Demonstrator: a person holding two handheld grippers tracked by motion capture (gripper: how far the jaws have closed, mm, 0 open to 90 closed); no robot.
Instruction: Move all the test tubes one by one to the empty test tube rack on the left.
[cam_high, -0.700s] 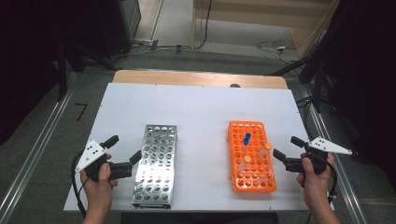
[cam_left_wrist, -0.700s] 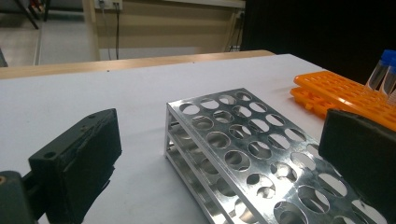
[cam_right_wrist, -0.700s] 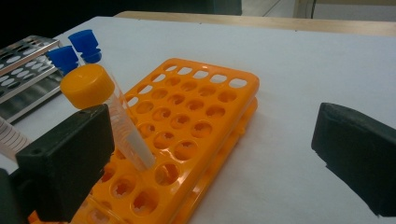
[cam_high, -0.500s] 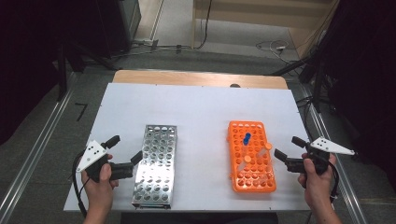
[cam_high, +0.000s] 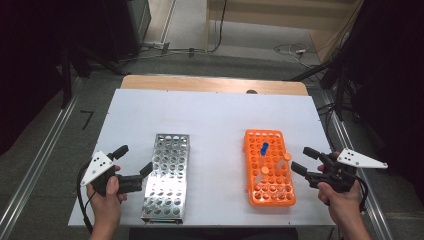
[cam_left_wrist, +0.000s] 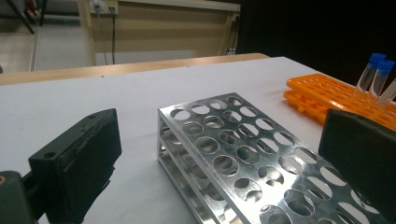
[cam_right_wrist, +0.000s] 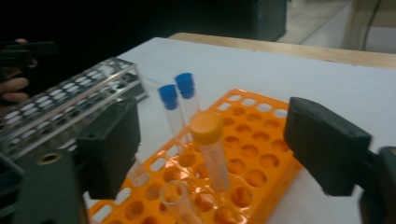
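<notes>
A silver metal tube rack (cam_high: 166, 175) (cam_left_wrist: 243, 161) (cam_right_wrist: 60, 105) lies left of centre on the white table (cam_high: 210, 120). An orange tube rack (cam_high: 268, 166) (cam_right_wrist: 224, 172) sits to its right, holding two blue-capped tubes (cam_high: 263, 148) (cam_right_wrist: 175, 105) (cam_left_wrist: 377, 72), orange-capped tubes (cam_right_wrist: 210, 147) and an uncapped tube (cam_right_wrist: 177, 200). My left gripper (cam_high: 134, 159) (cam_left_wrist: 224, 163) is open just left of the metal rack, nothing between its jaws. Open as well, my right gripper (cam_high: 304, 160) (cam_right_wrist: 210, 149) stands at the orange rack's right edge, its jaws either side of an orange-capped tube without touching it.
A wooden strip (cam_high: 210, 84) runs along the table's far edge. Beyond it are floor cables (cam_high: 295, 49) and dark stands (cam_high: 345, 80). A metal rail (cam_high: 35, 175) runs along the floor at the left. A hand (cam_right_wrist: 14, 86) holding the other gripper shows far left in the right gripper view.
Both hands drifted slightly; the right gripper edged a little toward the orange rack. Nothing was taken hold of or let go.
</notes>
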